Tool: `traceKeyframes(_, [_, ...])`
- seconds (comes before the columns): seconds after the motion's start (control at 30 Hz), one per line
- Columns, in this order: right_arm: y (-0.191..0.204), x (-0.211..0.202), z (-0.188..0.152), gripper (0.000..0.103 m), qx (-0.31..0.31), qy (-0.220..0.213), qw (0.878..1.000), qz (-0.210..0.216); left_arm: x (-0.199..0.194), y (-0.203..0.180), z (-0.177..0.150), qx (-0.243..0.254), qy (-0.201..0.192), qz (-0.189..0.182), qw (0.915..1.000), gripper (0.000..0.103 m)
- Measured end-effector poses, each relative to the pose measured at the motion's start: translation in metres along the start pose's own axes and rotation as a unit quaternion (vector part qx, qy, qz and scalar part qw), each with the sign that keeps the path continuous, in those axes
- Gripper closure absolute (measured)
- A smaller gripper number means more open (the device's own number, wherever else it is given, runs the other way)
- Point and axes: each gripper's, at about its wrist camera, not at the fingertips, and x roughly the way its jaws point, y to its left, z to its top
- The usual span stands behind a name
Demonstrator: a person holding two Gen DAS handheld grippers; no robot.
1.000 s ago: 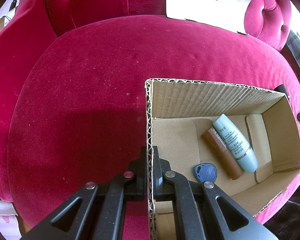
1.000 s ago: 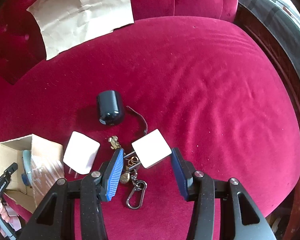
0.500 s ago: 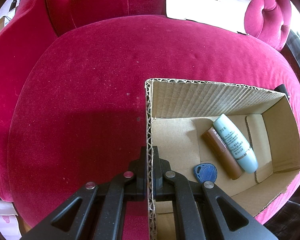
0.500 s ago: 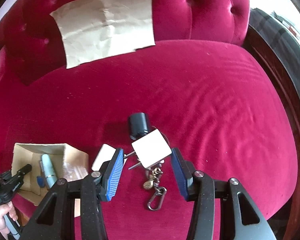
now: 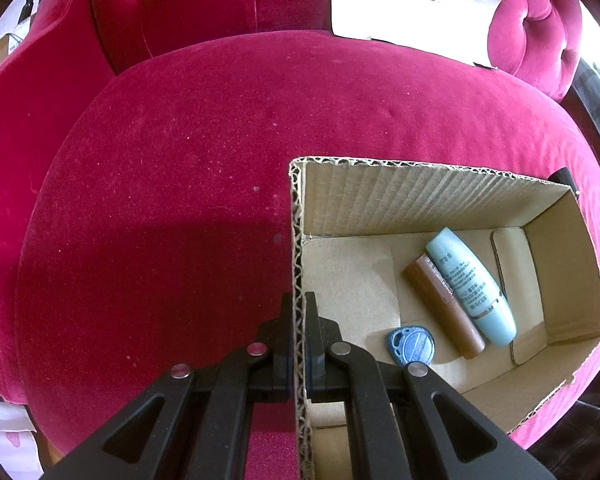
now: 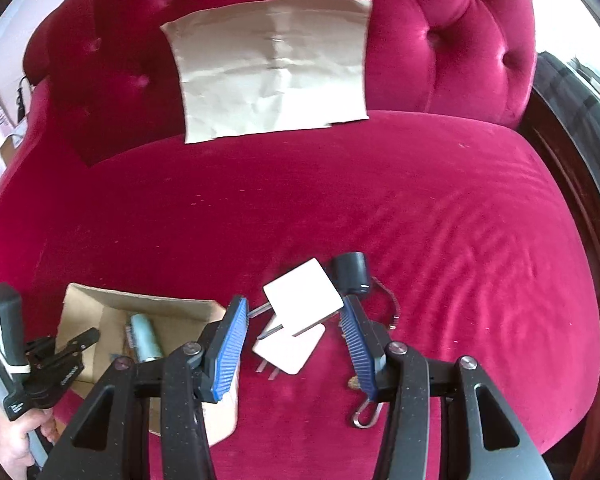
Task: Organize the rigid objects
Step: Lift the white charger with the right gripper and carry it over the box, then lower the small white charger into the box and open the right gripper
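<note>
White charger (image 6: 303, 297) now hangs lifted in the right gripper (image 6: 294, 338), off the cushion (image 6: 380, 208).

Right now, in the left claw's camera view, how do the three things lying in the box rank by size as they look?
1. light blue tube
2. brown tube, slimmer, nearly as long
3. blue tag

— What room do we find in the cardboard box (image 5: 420, 200)?

— Its top stands open; the floor's left part is bare. A pale blue tube (image 5: 470, 286), a brown tube (image 5: 444, 306) and a blue fob (image 5: 411, 345) take up the right. The left tool (image 5: 299, 344) clamps the near wall.

— And outside?

— We see wide bare seat cushion (image 6: 380, 200) behind; a white charger (image 6: 290, 346), a dark cap (image 6: 350, 272) and keys crowd the front.
</note>
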Motion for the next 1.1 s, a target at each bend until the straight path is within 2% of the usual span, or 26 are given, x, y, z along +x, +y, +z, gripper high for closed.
traceKeyframes(0.67, [0.076,0.004,0.005,0.052,-0.051,0.001,0.997,0.052,-0.002,-0.003,0.001,0.001,-0.001,0.004,1.0000,0.100])
traceKeyframes(1.1, [0.122,0.019,-0.008,0.052,-0.088,0.029,0.993,0.080,-0.003,-0.003,0.000,0.000,-0.001,0.003,1.0000,0.100])
